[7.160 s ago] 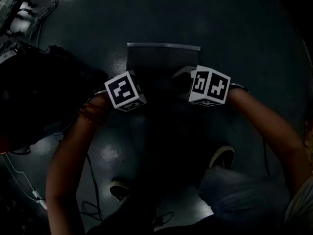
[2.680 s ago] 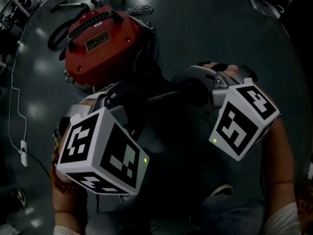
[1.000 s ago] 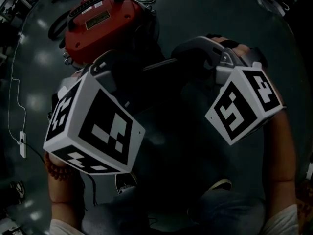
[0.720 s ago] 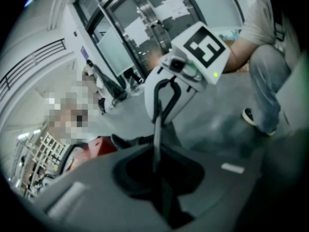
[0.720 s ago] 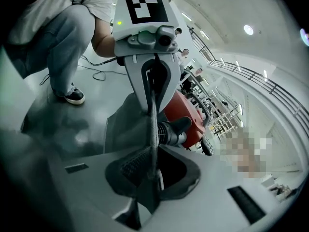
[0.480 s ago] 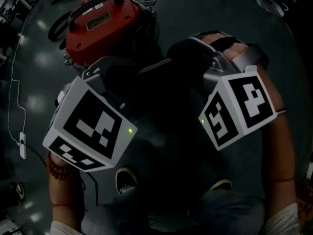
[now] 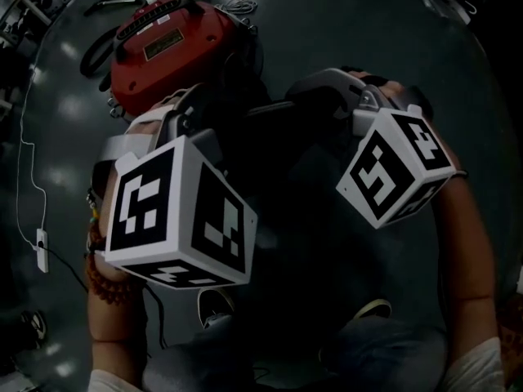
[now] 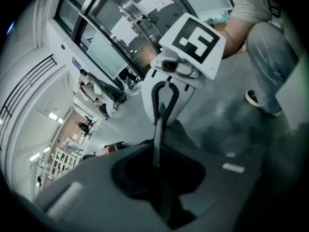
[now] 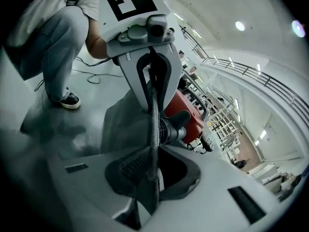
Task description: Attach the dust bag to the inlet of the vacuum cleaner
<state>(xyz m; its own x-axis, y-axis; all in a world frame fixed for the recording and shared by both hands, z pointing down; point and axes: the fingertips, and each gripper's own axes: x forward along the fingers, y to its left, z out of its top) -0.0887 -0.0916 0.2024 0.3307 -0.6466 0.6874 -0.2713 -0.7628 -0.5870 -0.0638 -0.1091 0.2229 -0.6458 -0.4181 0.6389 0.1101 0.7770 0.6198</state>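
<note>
The red vacuum cleaner (image 7: 167, 43) stands on the floor at the upper left of the head view. Its black inlet (image 9: 175, 123) juts toward the bag in the right gripper view. The dark grey dust bag (image 7: 294, 186) hangs between both grippers, held up close to the vacuum. My left gripper (image 8: 157, 164) has the bag's thin stiff collar edge (image 8: 159, 122) between its jaws, which are opening slightly. My right gripper (image 9: 152, 170) is shut on the same collar (image 9: 153, 112) from the opposite side. Each gripper view shows the other gripper straight ahead.
A black hose (image 7: 92, 53) curls left of the vacuum. A white cable with an adapter (image 7: 39, 239) lies on the dark floor at the left. The person's shoes (image 7: 214, 302) stand just below the bag. Shelving and railings stand far behind the vacuum.
The left gripper's cube has rolled and now shows a different face, shifted slightly right. The right gripper tilted a little. The bag stays between both grippers near the vacuum.
</note>
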